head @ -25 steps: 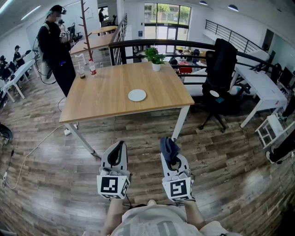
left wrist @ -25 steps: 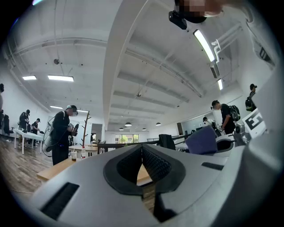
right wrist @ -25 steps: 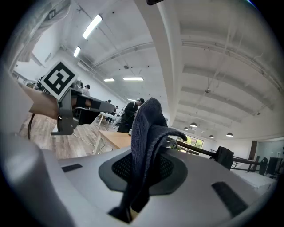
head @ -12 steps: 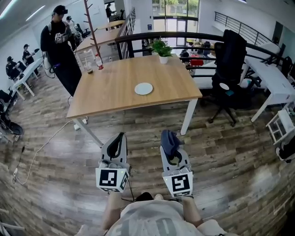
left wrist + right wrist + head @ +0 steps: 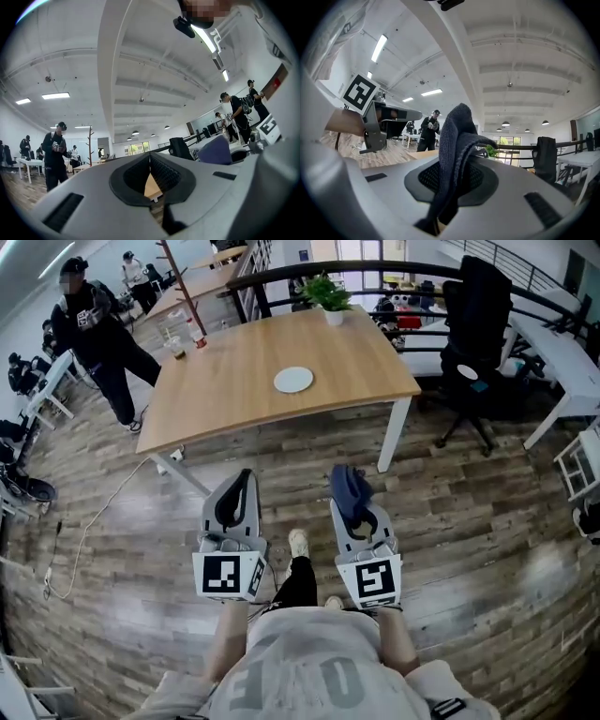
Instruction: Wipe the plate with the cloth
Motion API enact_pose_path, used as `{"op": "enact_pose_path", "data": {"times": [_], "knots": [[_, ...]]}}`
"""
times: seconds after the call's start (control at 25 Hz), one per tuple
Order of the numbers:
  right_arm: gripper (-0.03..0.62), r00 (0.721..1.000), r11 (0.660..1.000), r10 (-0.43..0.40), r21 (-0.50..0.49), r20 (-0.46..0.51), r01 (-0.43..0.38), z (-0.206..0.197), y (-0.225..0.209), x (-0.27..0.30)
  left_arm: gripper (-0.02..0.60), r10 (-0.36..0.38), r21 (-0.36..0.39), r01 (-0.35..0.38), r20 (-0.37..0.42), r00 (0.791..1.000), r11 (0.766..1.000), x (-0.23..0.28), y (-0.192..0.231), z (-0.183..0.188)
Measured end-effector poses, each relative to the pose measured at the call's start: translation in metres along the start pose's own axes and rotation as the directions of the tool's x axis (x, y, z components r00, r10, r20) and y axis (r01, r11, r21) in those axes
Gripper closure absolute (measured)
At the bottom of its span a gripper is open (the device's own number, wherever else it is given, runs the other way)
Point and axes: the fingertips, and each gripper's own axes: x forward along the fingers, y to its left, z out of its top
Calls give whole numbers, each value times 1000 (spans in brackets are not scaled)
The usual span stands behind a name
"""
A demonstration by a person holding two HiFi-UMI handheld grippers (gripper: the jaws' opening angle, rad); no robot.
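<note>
Far ahead on table (image 5: pixel 234 404) — plate (image 5: pixel 293 380), well apart from me, not yet wiped. Right gripper (image 5: pixel 351 498): jaws clamped on cloth (image 5: pixel 457 136), bulk flopped over top. Left gripper (image 5: pixel 150 164): jaws closed, empty. Get close first — then lay cloth flat on plate, press lightly so plate doesn't slide.

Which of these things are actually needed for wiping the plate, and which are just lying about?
For the job: plate on the table; cloth clamped in the right gripper.
Just lying about: potted plant, bottle, office chair.
</note>
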Motion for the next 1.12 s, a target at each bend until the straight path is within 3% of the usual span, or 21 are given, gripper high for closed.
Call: {"op": "enact_pose_path", "data": {"times": [0.32,0.56,0.88,1.12], "knots": [[539,999,995,24,-93,-38,-28,3,-28,57,572,-55,-91,59,45,997,994,68,8,-16],[537,992,976,88,-193,-89,-104,-2,-40,131,572,-44,-120,48,35,998,992,136,40,-46],[537,976,963,171,-185,-136,-195,0,-54,273,572,-13,-151,13,6,1000,988,250,130,-82],[537,983,974,113,-181,-146,-139,-2,-86,364,572,9,-170,-7,13,1000,985,320,197,-113]]}}
